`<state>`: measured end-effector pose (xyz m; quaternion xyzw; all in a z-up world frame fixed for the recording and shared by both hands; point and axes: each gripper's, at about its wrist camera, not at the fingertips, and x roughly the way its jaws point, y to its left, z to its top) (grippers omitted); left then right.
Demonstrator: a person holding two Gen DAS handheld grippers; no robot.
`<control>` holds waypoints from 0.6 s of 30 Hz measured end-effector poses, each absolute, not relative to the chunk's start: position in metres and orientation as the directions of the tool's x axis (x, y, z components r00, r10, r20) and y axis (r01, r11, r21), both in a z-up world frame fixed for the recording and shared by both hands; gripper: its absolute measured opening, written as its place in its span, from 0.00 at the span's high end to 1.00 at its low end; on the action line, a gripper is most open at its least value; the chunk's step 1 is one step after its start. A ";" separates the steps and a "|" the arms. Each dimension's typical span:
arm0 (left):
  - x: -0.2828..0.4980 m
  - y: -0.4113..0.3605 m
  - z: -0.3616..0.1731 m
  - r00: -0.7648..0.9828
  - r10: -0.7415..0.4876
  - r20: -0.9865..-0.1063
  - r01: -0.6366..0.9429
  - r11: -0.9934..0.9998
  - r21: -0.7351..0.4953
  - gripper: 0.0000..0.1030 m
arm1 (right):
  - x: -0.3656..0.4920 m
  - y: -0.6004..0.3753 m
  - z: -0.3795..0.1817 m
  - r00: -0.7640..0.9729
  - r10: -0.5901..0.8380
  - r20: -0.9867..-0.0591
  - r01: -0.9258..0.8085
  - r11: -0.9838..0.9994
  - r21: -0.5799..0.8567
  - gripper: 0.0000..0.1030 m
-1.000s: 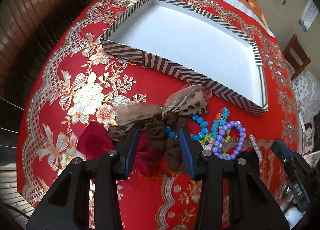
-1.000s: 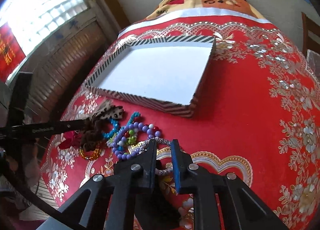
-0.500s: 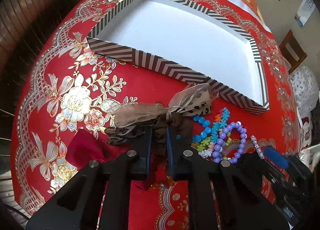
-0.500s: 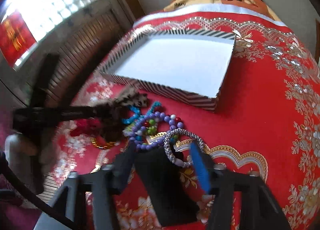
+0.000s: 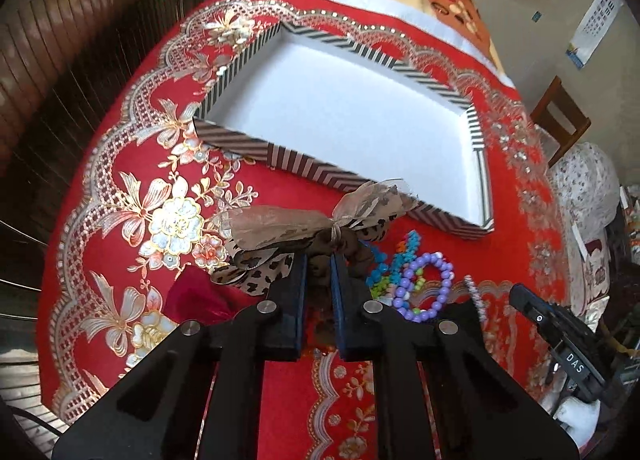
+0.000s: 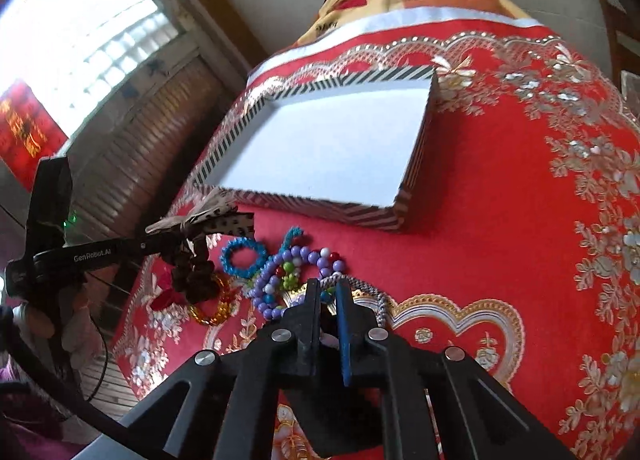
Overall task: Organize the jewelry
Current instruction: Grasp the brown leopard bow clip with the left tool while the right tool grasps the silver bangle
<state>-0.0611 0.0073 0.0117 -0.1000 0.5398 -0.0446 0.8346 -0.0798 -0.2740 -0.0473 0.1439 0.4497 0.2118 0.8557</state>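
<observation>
- Progress check from my end: the striped box point(image 5: 240, 142) has nothing in it that I can see, just a white floor, so basically nothing is sorted yet. The whole jewelry pile sits on the red tabletop point(image 5: 120, 164) just in front of the box's near wall.
- My left tool point(image 5: 318, 260) is clamped on the leopard-print bow point(image 5: 304, 228). From the right wrist view the bow looks lifted off the cloth, with a dark scrunchie bit hanging under it, so I'd say that's the first item heading for the box.
- My right tool point(image 6: 328, 288) is pinched down to a thin gap on the silver beaded bracelet point(image 6: 366, 288), which curves out from between the fingers. Looks like a grip, though the contact itself is partly hidden.
- Left on the cloth: blue bead bracelet point(image 6: 242, 256), purple bead bracelet point(image 6: 276, 284), green beads tangled in with it, an amber bangle point(image 6: 214, 310) and a red bow point(image 6: 164, 300).
- Everything overlaps, so I reckon lifting one could drag a neighbour.
</observation>
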 end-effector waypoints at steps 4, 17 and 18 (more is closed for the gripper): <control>-0.061 0.006 0.029 0.449 -0.175 -0.876 -0.021 0.978 -0.206 0.90 | -0.078 -0.269 -0.045 0.488 0.509 -0.709 -0.249 0.860 0.446 0.90; -0.028 0.005 0.055 0.519 -0.159 -0.840 0.014 0.984 -0.178 0.90 | -0.045 -0.252 -0.085 0.322 0.572 -0.755 -0.189 0.820 0.540 0.73; -0.026 0.005 0.055 0.520 -0.161 -0.839 0.017 0.984 -0.179 0.90 | -0.045 -0.251 -0.086 0.322 0.565 -0.760 -0.193 0.825 0.532 0.84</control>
